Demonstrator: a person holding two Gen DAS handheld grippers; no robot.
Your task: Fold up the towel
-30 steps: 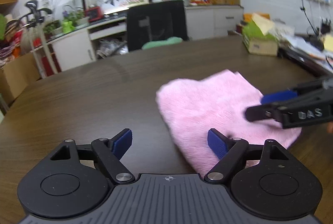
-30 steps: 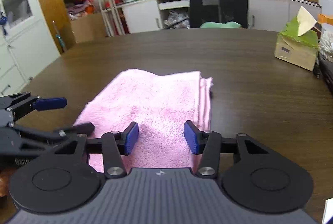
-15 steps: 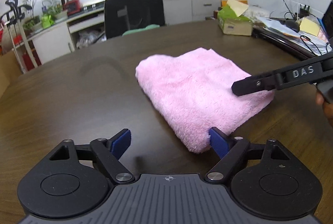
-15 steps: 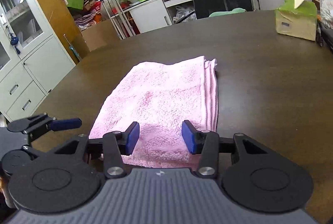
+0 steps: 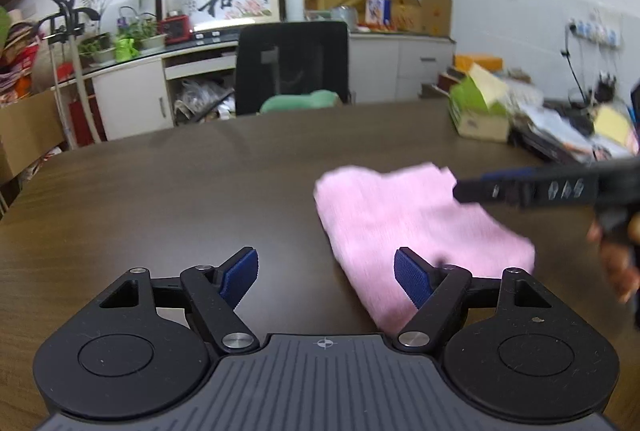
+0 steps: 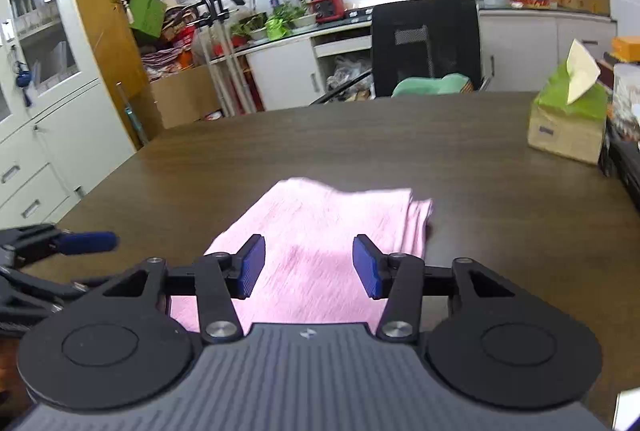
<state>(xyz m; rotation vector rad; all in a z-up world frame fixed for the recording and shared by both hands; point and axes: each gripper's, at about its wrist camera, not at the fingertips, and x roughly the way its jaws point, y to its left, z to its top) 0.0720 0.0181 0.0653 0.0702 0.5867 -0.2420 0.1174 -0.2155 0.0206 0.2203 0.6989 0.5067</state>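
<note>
A pink towel lies folded flat on the dark wooden table; in the right wrist view the towel shows stacked layers at its right edge. My left gripper is open and empty, above the table just left of the towel's near corner. My right gripper is open and empty, held above the towel's near end. The right gripper also shows in the left wrist view, reaching over the towel's right side. The left gripper's fingertips show at the left in the right wrist view.
A green tissue box stands at the table's far right, next to papers and cables. A black office chair sits behind the table's far edge. Cabinets stand to the left.
Both grippers have lifted and tilted up, so the towel sits lower and farther in both views. The towel has stayed flat on the table. Both grippers have stayed open.
</note>
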